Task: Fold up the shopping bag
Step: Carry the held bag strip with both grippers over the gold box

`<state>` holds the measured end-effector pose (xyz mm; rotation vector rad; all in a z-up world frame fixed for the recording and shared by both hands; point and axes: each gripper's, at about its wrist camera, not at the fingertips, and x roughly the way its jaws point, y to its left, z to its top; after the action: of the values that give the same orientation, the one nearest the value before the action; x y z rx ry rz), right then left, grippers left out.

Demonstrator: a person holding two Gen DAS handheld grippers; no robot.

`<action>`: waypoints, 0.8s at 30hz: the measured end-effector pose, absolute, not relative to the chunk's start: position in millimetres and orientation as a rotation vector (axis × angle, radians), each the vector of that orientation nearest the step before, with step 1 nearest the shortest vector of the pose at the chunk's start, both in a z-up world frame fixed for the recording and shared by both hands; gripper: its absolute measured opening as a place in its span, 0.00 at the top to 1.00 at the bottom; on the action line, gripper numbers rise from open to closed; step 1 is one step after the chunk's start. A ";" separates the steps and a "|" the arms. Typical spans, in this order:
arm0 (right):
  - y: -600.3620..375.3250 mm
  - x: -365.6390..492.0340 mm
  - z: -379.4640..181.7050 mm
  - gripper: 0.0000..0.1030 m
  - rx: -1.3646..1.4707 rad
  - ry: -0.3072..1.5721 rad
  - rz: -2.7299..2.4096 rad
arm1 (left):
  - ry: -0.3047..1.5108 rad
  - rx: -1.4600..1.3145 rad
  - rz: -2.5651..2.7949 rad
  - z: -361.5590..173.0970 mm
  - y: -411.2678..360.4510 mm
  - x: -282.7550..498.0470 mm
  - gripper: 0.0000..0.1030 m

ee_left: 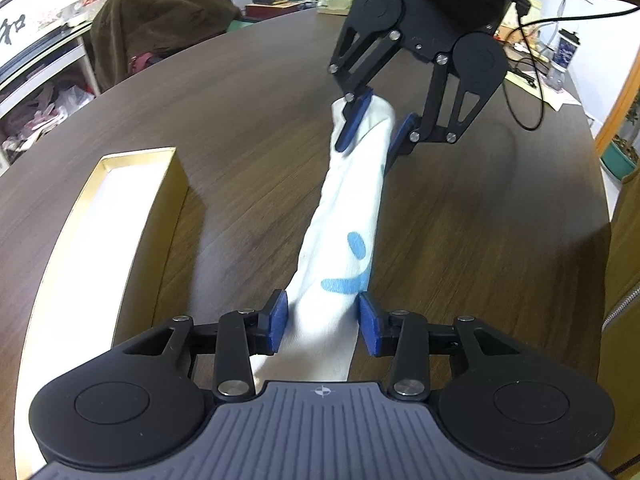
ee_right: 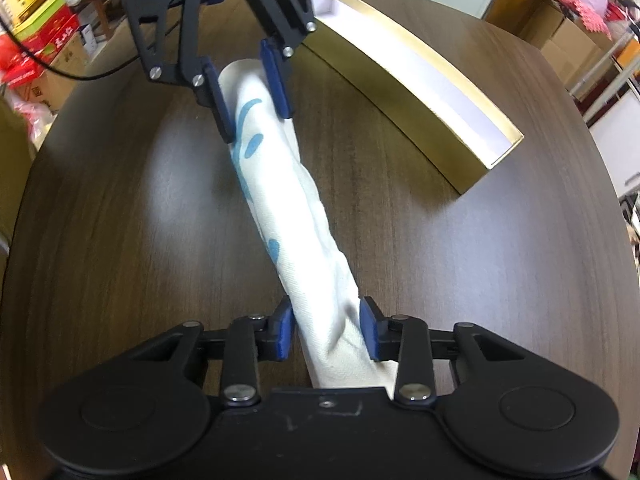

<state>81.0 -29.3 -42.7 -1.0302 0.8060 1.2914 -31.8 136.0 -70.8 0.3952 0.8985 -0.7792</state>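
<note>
So the shopping bag (ee_left: 340, 220) is bunched into a long white roll with blue print on it, lying across the dark wood tabletop (ee_left: 480, 220), stretched between the two hand-held grippers. The left hand-held gripper (ee_left: 323, 326) sits over one end, the roll running between its blue pads (ee_left: 279, 322). The pad on the right side of the left wrist view touches the cloth, but on the other side there looks to be a sliver of gap, so I'd call those jaws loosely parted around the bag, not clamped. The right hand-held gripper (ee_right: 327, 330) has the other end, and there the cloth bulges and creases between the pads (ee_right: 285, 334), which press in from both sides, so that's a real pinch. Both point steeply down at the tabletop. A long gold box (ee_right: 420, 92) with a white inside sits open just beside the bag, not touching it.
</note>
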 end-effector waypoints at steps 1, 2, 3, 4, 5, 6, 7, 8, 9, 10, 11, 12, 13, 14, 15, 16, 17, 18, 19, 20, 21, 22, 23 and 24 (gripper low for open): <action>-28.2 79.4 -41.4 0.71 -1.035 0.801 1.286 | 0.896 0.391 -0.767 -71.4 137.0 -33.8 0.62; -26.3 78.1 -40.5 0.72 -1.038 0.797 1.278 | 0.894 0.385 -0.750 -71.3 137.8 -36.6 0.64; -24.0 76.8 -39.0 0.72 -1.041 0.793 1.272 | 0.894 0.381 -0.733 -70.7 138.6 -39.3 0.66; -21.6 75.1 -36.3 0.72 -1.046 0.785 1.271 | 0.896 0.378 -0.716 -68.8 139.4 -42.4 0.67; -19.2 73.4 -32.0 0.72 -1.052 0.773 1.274 | 0.900 0.374 -0.700 -65.4 141.0 -45.7 0.68; -16.5 72.3 -25.9 0.73 -1.061 0.756 1.281 | 0.902 0.374 -0.691 -60.7 143.6 -49.3 0.68; -13.6 71.3 -19.6 0.73 -1.071 0.738 1.287 | 0.896 0.380 -0.679 -54.3 146.9 -53.0 0.68; -9.8 71.0 -13.0 0.73 -1.081 0.717 1.293 | 0.883 0.387 -0.662 -46.7 151.2 -55.8 0.68; -5.3 71.6 -6.2 0.73 -1.090 0.694 1.298 | 0.873 0.388 -0.642 -37.9 157.4 -57.1 0.68; 0.2 74.1 0.9 0.73 -1.092 0.673 1.300 | 0.864 0.387 -0.620 -28.9 164.7 -56.9 0.68; 5.9 76.7 8.2 0.73 -1.095 0.650 1.302 | 0.854 0.390 -0.598 -20.1 172.0 -56.4 0.68; 12.3 80.0 15.8 0.73 -1.101 0.624 1.305 | 0.846 0.399 -0.578 -12.2 178.9 -55.3 0.68; 20.0 84.5 23.5 0.73 -1.106 0.596 1.306 | 0.836 0.412 -0.556 -5.0 186.1 -53.4 0.68; 28.9 90.2 29.7 0.73 -1.108 0.577 1.306 | 0.828 0.422 -0.535 0.8 194.1 -50.6 0.68; 38.6 96.8 34.2 0.73 -1.113 0.564 1.307 | 0.827 0.421 -0.518 4.4 202.4 -46.5 0.68; 48.3 103.2 37.4 0.73 -1.120 0.554 1.309 | 0.828 0.415 -0.501 6.9 211.6 -41.3 0.68; 58.0 109.7 40.1 0.73 -1.127 0.547 1.310 | 0.831 0.410 -0.487 8.9 220.2 -36.1 0.68; 67.6 116.5 41.2 0.73 -1.130 0.549 1.314 | 0.836 0.403 -0.478 9.5 228.2 -30.8 0.68; 76.7 123.2 41.2 0.73 -1.133 0.546 1.318 | 0.844 0.396 -0.470 8.8 236.7 -25.7 0.68; 85.1 130.1 40.2 0.73 -1.135 0.552 1.324 | 0.850 0.389 -0.464 7.6 244.8 -20.7 0.68; 93.3 137.2 38.5 0.73 -1.134 0.563 1.331 | 0.857 0.380 -0.460 6.9 252.2 -15.8 0.68; 99.6 143.0 37.4 0.72 -1.134 0.568 1.338 | 0.867 0.369 -0.460 6.2 258.5 -11.4 0.68; 105.7 149.4 34.7 0.72 -1.134 0.580 1.344 | 0.876 0.357 -0.461 3.9 264.3 -7.4 0.68; 111.4 153.4 32.9 0.72 -1.134 0.593 1.350 | 0.886 0.345 -0.462 1.7 270.2 -3.4 0.68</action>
<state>153.4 111.4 32.9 -1.1344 0.5931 1.3499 -3.4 270.2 1.7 0.3450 0.8863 -0.4619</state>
